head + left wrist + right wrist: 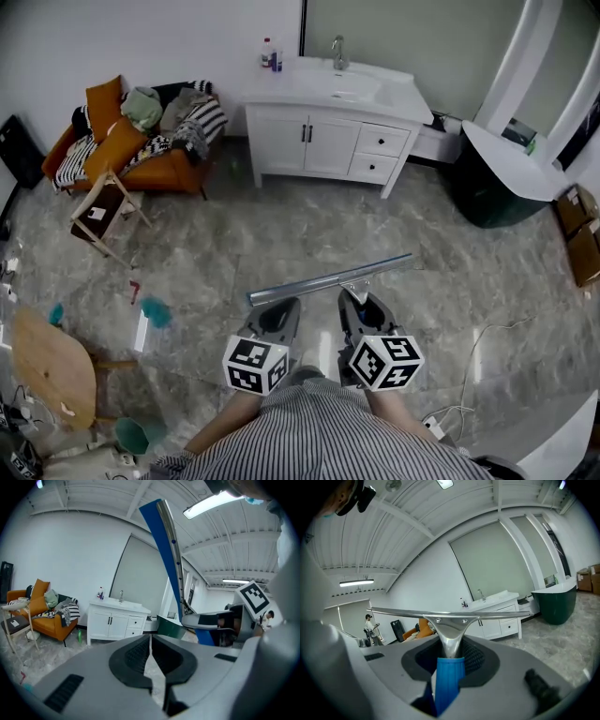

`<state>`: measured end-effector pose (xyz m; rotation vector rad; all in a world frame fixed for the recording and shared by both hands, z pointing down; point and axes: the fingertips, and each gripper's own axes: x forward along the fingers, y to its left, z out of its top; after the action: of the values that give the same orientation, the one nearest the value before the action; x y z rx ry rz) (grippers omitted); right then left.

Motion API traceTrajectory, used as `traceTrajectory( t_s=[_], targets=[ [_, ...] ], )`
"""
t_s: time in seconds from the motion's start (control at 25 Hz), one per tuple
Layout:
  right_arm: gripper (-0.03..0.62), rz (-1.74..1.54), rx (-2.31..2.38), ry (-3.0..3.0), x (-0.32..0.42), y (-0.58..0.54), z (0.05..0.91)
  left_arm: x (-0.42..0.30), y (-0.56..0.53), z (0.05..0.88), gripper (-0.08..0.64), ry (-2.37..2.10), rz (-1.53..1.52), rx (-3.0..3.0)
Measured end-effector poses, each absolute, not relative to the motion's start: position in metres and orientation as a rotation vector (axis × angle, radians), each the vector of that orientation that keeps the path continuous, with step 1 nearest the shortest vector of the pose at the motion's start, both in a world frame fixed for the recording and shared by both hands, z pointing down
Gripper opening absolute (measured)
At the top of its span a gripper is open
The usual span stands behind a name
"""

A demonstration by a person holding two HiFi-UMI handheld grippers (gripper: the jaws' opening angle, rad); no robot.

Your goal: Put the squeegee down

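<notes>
- The right gripper [364, 314] is pinching the squeegee [328, 278] by its blue handle [449, 677] — the metal blade is lying crosswise just ahead of both grippers, held above the marble floor [281, 225].
- The left gripper [274, 317] is gripping nothing — its jaws are pressing together.
- A white vanity [328, 131] is standing well beyond.

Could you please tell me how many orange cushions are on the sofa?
2. The upper cushion leans at the sofa's left end; the lower cushion lies on its seat. The piled clothes may hide more.
</notes>
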<state>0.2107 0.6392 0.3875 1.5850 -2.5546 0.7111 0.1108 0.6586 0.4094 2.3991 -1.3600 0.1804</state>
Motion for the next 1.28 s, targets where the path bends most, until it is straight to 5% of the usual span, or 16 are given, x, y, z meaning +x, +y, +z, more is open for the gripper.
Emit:
traceTrajectory(
  t_s=[0.52,1.28],
  targets=[
    [0.097,0.653,1.554,-2.612,0.251,0.492,0.376,0.150,0.512,0.399,0.025,-1.429,0.141,2.402],
    [0.097,0.752,1.556,-2.537,0.254,0.432,0.410,0.163,0.452,0.431,0.025,-1.334,0.205,2.358]
  ],
)
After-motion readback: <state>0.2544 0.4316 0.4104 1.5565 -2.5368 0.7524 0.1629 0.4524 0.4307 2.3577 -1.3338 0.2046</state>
